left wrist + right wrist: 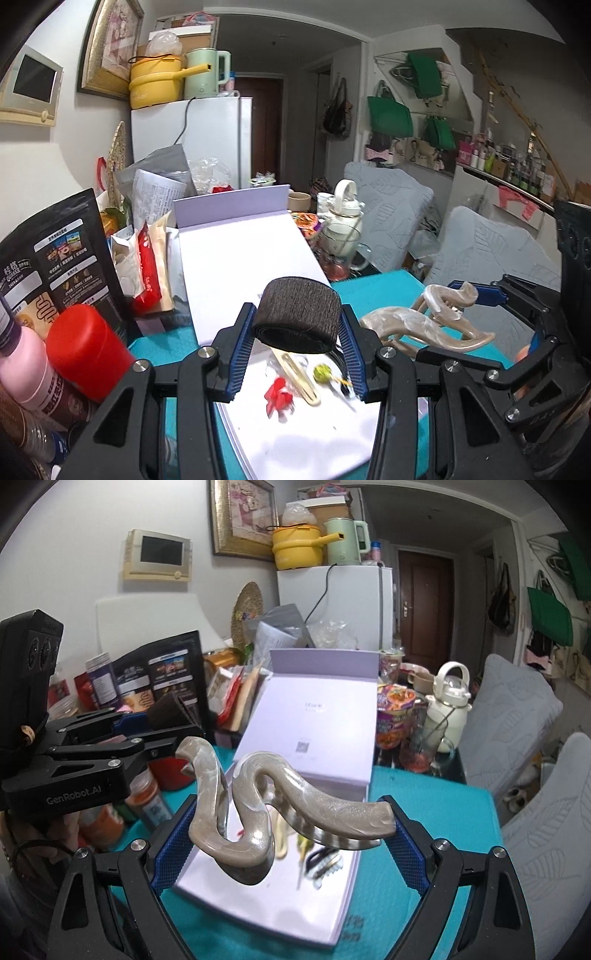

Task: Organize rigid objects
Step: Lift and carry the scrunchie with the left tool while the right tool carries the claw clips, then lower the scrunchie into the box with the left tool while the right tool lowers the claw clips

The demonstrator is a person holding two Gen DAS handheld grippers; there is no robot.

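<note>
Hovering over the open white box, the left gripper clamps a dark hair roller; at its 3 o'clock, the right gripper pinches a pearly claw clip. Several small accessories already lie inside; both held pieces appear left to place.

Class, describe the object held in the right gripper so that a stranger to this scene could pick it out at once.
Start at the white open box on the teal table. Above its near end, the right gripper is shut on a hair claw clip. Unlike the dark round hair roller in the left gripper, it is pearly beige, wavy and toothed.
</note>
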